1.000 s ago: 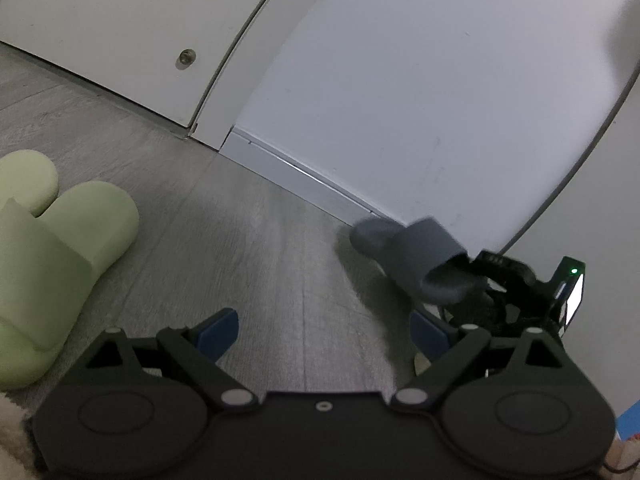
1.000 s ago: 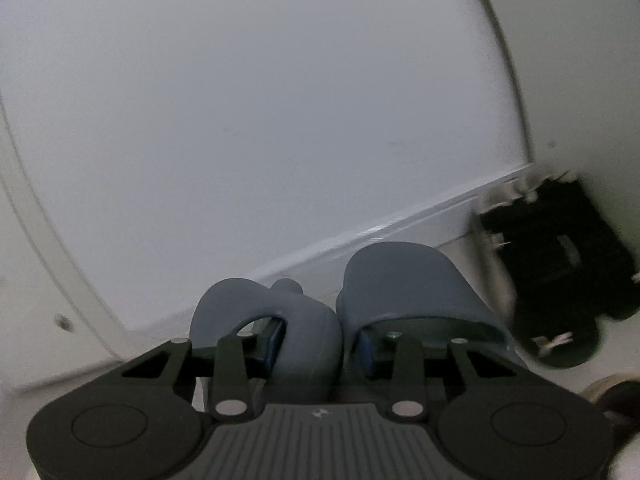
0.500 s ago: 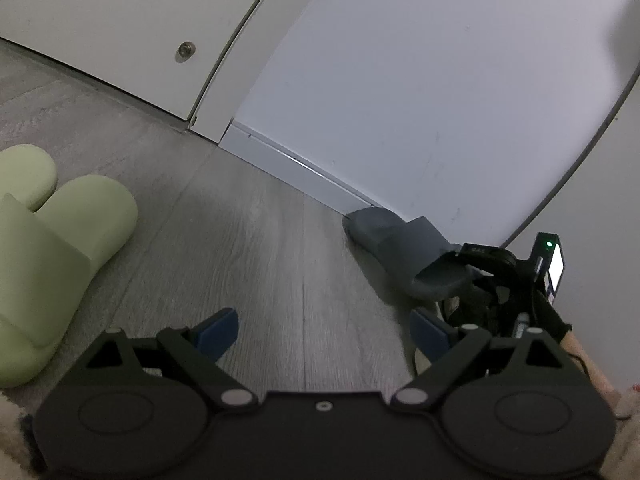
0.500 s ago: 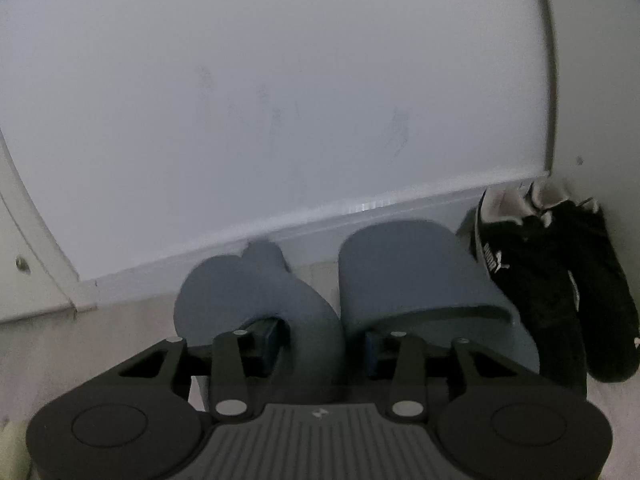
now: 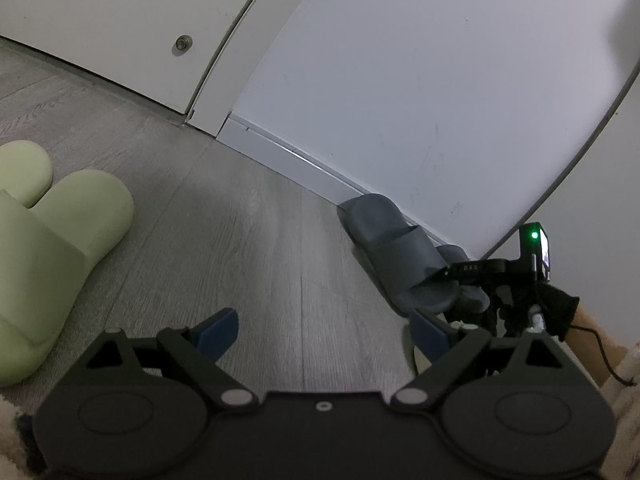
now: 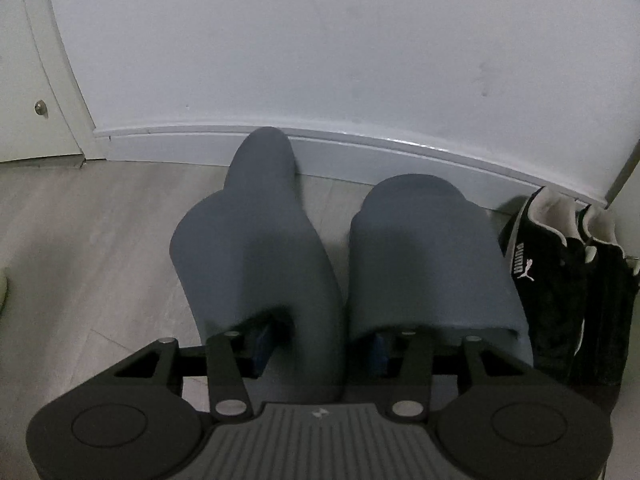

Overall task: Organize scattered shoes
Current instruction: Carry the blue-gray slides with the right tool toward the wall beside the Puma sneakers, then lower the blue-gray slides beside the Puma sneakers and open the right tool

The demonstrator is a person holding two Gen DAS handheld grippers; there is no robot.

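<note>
The right gripper [image 6: 320, 346] clasps the grey slippers [image 6: 256, 240] by their inner sides, toes at the baseboard [image 6: 360, 152]. The left gripper [image 5: 324, 330] hangs spread, holding nothing, over the floor [image 5: 224, 224] near green slippers [image 5: 48, 240].

The right hand-held gripper [image 6: 320, 350] has its fingertips hidden inside the grey slippers [image 6: 256, 248]. The green slippers [image 5: 48, 240] and black sneakers [image 6: 560, 280] are cut off by the picture edges.

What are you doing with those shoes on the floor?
Someone is tidying shoes with two hand-held grippers. The right gripper has one finger tucked inside each of the two grey slippers, setting them toes to the baseboard, beside the black sneakers. The left gripper is open and empty over the floor. The green slippers wait nearby.
</note>
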